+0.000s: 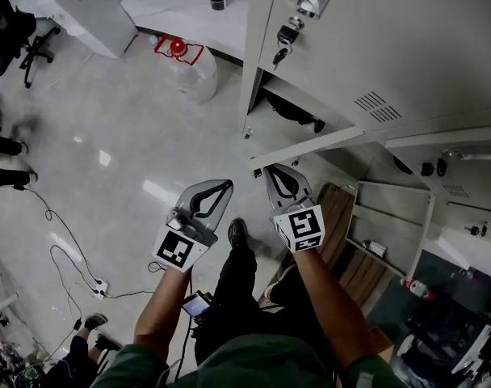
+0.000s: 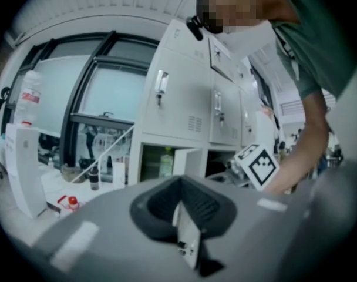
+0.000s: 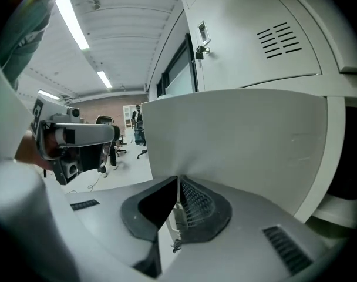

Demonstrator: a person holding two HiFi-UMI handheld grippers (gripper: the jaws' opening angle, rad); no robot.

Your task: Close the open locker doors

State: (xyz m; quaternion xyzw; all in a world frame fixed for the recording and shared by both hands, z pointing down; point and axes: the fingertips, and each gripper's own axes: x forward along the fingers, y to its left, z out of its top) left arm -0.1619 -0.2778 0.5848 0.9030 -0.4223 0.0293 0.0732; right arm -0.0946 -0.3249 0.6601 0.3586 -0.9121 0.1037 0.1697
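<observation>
The grey lockers (image 1: 375,47) rise at the upper right of the head view. One low locker door (image 1: 326,142) stands open, swung out toward me. My right gripper (image 1: 270,170) is shut, with its tip against that door's edge. In the right gripper view the door's pale face (image 3: 243,140) fills the space just past the shut right gripper (image 3: 178,181). My left gripper (image 1: 226,184) is shut and empty, held beside the right one over the floor. The left gripper view shows the left gripper (image 2: 179,184) pointing at a low open locker (image 2: 187,160) with a green bottle (image 2: 165,162) inside.
More open doors (image 1: 391,217) stand at the lower right. Keys (image 1: 284,43) hang from an upper lock. A large water jug (image 1: 189,67) stands on the floor near the locker corner. Cables and a power strip (image 1: 100,285) lie at the left, an office chair (image 1: 27,39) beyond.
</observation>
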